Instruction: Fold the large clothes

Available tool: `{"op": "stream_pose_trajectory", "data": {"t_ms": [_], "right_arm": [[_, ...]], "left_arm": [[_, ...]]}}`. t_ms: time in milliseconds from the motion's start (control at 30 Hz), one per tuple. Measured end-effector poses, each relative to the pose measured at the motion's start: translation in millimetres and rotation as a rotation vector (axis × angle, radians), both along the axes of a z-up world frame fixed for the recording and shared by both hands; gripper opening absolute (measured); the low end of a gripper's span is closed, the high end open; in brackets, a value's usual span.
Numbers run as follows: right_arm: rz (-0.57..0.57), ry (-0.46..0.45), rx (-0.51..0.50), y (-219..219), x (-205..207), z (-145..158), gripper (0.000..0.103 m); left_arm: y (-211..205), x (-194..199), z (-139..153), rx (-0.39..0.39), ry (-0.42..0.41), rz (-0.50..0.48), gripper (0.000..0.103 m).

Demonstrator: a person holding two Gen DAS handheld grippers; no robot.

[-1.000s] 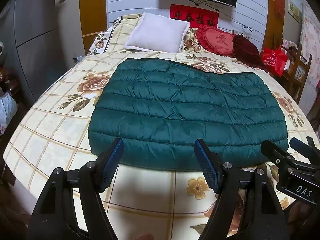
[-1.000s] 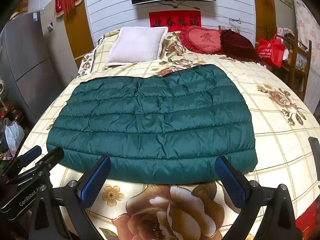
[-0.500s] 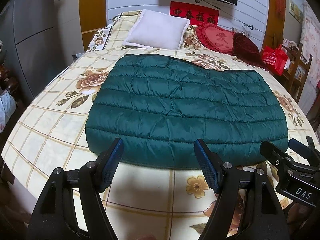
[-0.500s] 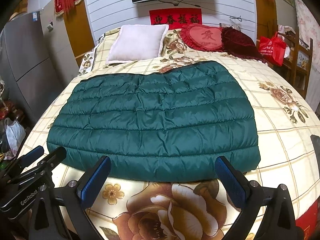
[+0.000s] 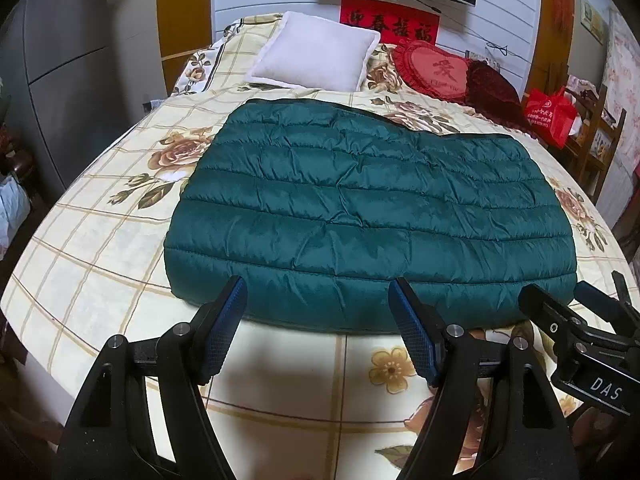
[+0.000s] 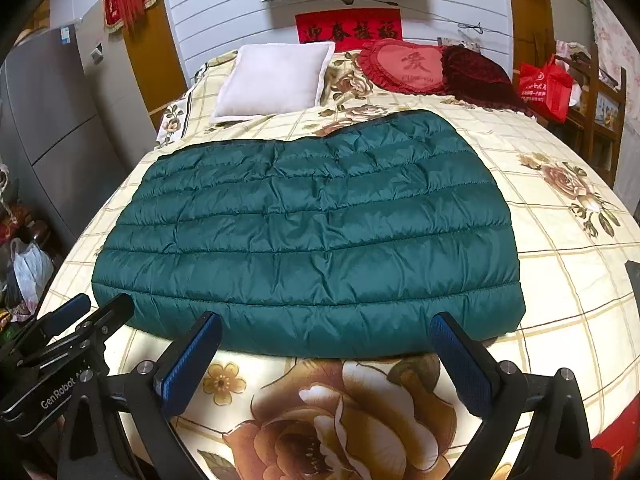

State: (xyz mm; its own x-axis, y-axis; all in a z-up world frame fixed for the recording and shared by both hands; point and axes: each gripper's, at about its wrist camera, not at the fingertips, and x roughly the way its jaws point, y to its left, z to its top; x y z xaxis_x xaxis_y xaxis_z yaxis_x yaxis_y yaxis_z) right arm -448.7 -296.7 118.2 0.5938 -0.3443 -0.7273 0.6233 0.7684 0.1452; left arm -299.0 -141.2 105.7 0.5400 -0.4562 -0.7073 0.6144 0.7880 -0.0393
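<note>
With both the left gripper [image 5: 316, 308] and right gripper [image 6: 326, 344] released, we judged an even pinch along the quilted jacket's [image 5: 368, 216] near hem best

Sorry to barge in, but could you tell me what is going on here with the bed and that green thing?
A person is holding a two-finger gripper in each hand over a bed with a floral cover, working on folding a dark green quilted down garment. It lies flat in a folded, roughly rectangular shape across the middle of the bed. The left gripper and right gripper both hover at its near edge with jaws open, holding nothing. A white pillow and red cushions sit at the head of the bed.
</note>
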Motion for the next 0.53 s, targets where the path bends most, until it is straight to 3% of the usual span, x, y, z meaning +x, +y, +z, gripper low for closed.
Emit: {"op": "stream_pose_trajectory", "data": {"t_ms": [533], "right_arm": [[0.006, 0.008, 0.017, 0.5, 2.2, -6.5, 0.103]], "left_arm": [[-2.2, -0.2, -6.7, 0.014, -0.012, -0.014, 0.073]]}}
